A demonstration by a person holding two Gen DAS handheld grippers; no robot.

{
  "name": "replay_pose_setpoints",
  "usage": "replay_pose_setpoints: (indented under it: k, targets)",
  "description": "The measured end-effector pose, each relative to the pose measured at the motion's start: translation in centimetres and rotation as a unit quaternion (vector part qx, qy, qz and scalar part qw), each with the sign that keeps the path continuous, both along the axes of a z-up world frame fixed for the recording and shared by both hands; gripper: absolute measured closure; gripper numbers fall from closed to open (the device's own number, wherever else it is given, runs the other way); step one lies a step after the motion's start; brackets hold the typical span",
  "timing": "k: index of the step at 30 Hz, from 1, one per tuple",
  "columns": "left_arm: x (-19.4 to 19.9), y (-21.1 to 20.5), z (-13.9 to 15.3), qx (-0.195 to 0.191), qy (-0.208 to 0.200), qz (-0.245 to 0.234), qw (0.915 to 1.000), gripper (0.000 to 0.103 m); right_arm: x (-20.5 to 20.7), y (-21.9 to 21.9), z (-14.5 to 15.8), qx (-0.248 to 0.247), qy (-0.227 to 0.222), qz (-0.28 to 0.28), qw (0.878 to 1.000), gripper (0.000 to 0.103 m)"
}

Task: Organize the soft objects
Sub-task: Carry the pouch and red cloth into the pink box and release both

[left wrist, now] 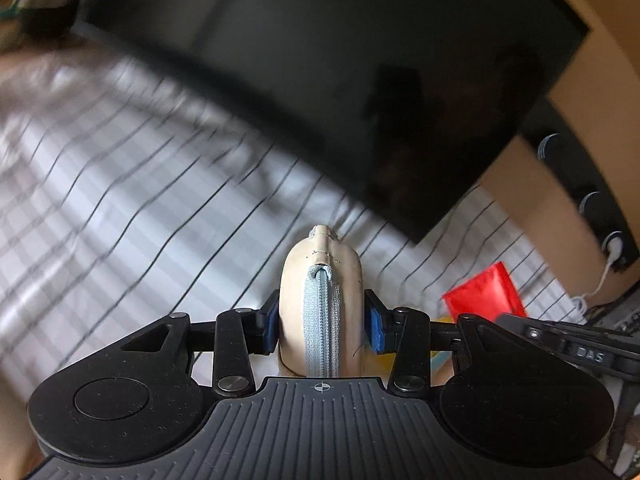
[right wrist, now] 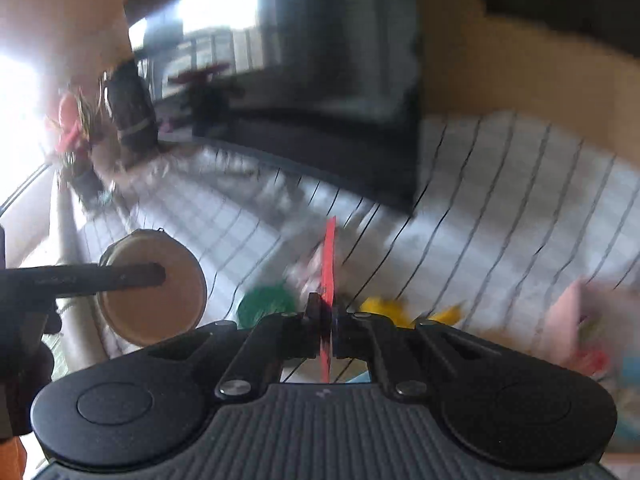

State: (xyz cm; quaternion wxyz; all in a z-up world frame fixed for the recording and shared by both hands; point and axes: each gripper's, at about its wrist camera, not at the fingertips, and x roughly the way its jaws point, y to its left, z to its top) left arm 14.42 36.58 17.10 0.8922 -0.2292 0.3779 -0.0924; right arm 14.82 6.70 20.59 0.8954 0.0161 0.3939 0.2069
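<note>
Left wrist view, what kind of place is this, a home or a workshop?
Most likely a home, perhaps a living room: a flat black TV screen stands on a surface under a striped grey-and-white cloth, and blurred potted plants sit by a bright window.

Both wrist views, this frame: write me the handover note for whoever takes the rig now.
Left gripper: shut on the round beige zip pouch, held off the striped cloth.
Right gripper: shut on a thin red flat piece, seen edge-on.
Still lying on the cloth near the right gripper: a green item, a yellow item, a pink item; all blurred.
Done: two items picked up.
Left: place both, then gather the rest. No destination is visible.
</note>
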Motion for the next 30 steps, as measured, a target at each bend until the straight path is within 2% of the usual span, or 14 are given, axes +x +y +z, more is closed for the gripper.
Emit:
replay_pose_setpoints:
  k: [6,8,11,13,16,22,26,30]
  targets:
    - [2.8,-7.3,5.0,0.02,-0.039,-0.04,0.9982,0.058,-1.4,-7.4,5.0,-0.015,-0.065,-0.028,0.997,0.098]
    - [3.5,-10.3,6.1,0.033,-0.054,-0.053,0.9966,0.058,-2.0,-10.4,5.7,-0.017,-0.083,-0.045,0.995,0.098]
    - [3.9,-14.4,6.5,0.019,-0.054,-0.075,0.9955,0.058,-2.3,-14.5,5.9,-0.006,-0.082,-0.067,0.994,0.098]
    - [4.0,-17.3,6.3,0.02,-0.053,-0.103,0.9931,0.057,-2.6,-16.9,5.6,-0.01,-0.095,-0.084,0.992,0.098]
    - [4.6,-22.1,5.6,0.016,-0.043,-0.147,0.9881,0.057,-3.1,-20.5,4.8,-0.002,-0.091,-0.116,0.989,0.098]
    - [5.3,-30.9,2.8,0.017,-0.009,-0.226,0.9739,0.057,-4.5,-26.0,2.9,-0.011,-0.093,-0.174,0.98,0.098]
    - [5.9,-35.6,0.7,0.024,0.016,-0.258,0.9656,0.057,-5.4,-29.1,2.2,0.005,-0.097,-0.204,0.974,0.098]
    - [6.2,-38.5,-1.2,0.029,0.038,-0.277,0.9596,0.057,-5.5,-30.5,0.9,0.029,-0.101,-0.223,0.969,0.098]
